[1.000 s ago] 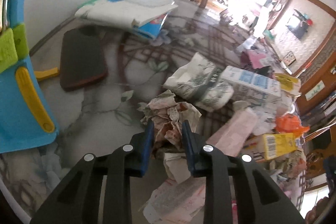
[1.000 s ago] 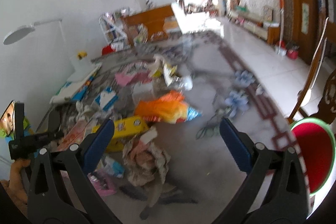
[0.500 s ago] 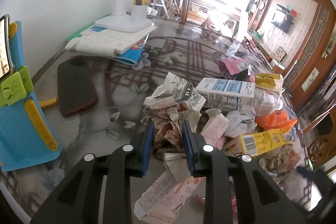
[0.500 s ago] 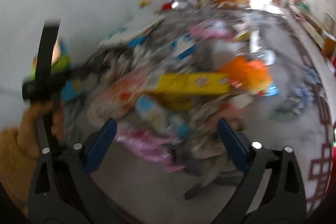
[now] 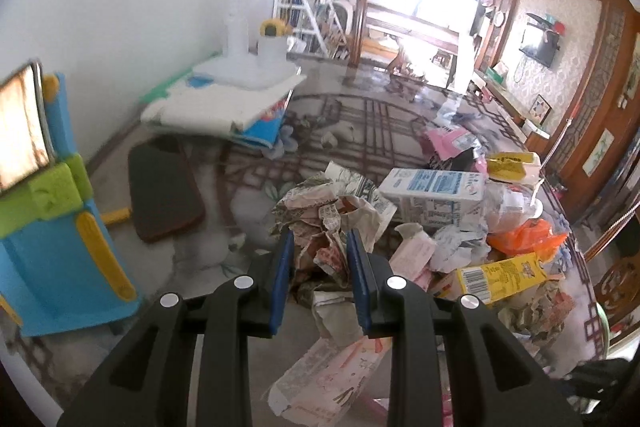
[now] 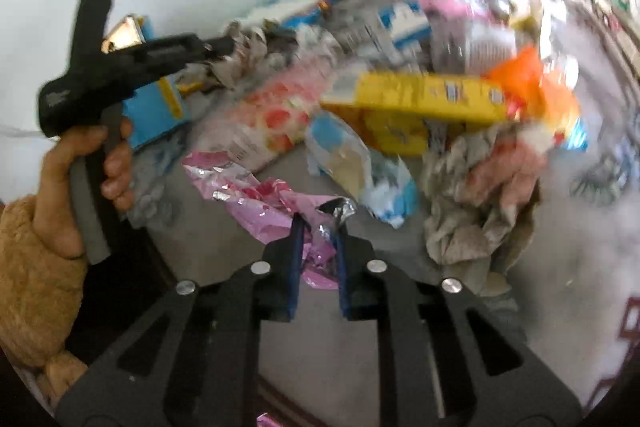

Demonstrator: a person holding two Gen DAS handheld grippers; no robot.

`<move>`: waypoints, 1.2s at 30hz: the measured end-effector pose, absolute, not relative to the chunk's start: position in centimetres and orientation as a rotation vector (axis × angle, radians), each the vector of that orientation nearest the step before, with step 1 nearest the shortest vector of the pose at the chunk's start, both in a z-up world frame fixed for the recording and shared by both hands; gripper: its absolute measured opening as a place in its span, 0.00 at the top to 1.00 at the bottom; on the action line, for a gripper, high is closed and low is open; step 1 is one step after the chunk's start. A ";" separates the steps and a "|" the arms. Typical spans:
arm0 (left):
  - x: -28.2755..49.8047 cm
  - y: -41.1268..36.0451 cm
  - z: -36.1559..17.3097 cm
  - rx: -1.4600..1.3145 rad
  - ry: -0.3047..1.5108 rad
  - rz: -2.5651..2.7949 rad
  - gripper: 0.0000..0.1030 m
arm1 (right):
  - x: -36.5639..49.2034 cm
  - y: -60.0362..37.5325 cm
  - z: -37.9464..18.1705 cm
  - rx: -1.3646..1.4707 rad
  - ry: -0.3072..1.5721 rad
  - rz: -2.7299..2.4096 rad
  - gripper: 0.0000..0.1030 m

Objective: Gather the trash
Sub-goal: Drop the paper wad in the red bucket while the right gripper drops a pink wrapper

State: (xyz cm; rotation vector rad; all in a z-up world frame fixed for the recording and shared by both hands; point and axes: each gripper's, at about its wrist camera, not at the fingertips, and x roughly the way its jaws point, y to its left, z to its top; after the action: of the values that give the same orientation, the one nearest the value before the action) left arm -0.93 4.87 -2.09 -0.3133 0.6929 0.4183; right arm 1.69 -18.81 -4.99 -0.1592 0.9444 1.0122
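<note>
My left gripper (image 5: pixel 320 247) is shut on a crumpled printed paper wad (image 5: pixel 332 223) and holds it above the table; it also shows in the right wrist view (image 6: pixel 224 45), held in a hand. My right gripper (image 6: pixel 319 227) is shut on a pink foil wrapper (image 6: pixel 260 203) at the near edge of the trash pile. The pile holds a white-and-blue milk carton (image 5: pixel 434 187), a yellow box (image 5: pixel 504 273), an orange bag (image 5: pixel 524 237) and a pink printed carton (image 5: pixel 332 383).
A blue and green toy stand (image 5: pixel 52 227) stands at the left. A dark pad (image 5: pixel 162 193) lies beside it. A lamp base on stacked books (image 5: pixel 236 99) sits at the back left. More crumpled paper (image 6: pixel 480 203) lies to the right of my right gripper.
My right gripper swung left to the pile's near side and shut on the pink foil wrapper. My left gripper rose with the paper wad still in it.
</note>
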 end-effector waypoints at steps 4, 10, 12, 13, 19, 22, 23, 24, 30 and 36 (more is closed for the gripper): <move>-2.4 3.1 0.3 -0.231 0.633 0.413 0.76 | 1.5 -21.2 -2.9 -0.101 0.892 0.963 0.85; -4.4 0.1 2.5 -0.235 0.599 0.321 0.76 | 1.0 -30.1 1.6 0.058 0.779 0.736 0.85; -4.1 -1.4 3.1 -0.244 0.592 0.266 0.76 | 1.2 -34.2 2.6 0.150 0.733 0.634 0.86; -3.8 -2.5 3.4 -0.249 0.590 0.228 0.76 | 1.2 -35.7 3.0 0.178 0.711 0.585 0.86; -1.3 -9.9 3.2 -0.263 0.626 -0.016 0.76 | 1.1 -45.3 3.9 0.305 0.630 0.322 0.86; 0.6 -15.0 2.6 -0.234 0.676 -0.192 0.76 | 1.3 -48.9 2.8 0.360 0.629 0.245 0.85; 1.1 -16.6 2.4 -0.219 0.691 -0.236 0.76 | 1.4 -50.1 2.4 0.378 0.633 0.220 0.85; 1.5 -18.1 2.1 -0.208 0.702 -0.271 0.76 | 1.4 -50.8 2.0 0.392 0.635 0.202 0.86; 4.6 -26.6 0.8 -0.148 0.754 -0.490 0.76 | 1.7 -56.8 -1.4 0.481 0.649 0.049 0.86; 7.5 -33.0 -0.4 -0.090 0.794 -0.637 0.75 | 1.5 -61.4 -3.8 0.557 0.657 -0.056 0.85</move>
State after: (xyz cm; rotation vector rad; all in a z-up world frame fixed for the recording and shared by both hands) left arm 7.47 -32.99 -0.39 -0.0904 0.7936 -0.6370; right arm 1.53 -61.40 -3.79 0.5572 0.6567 -0.0556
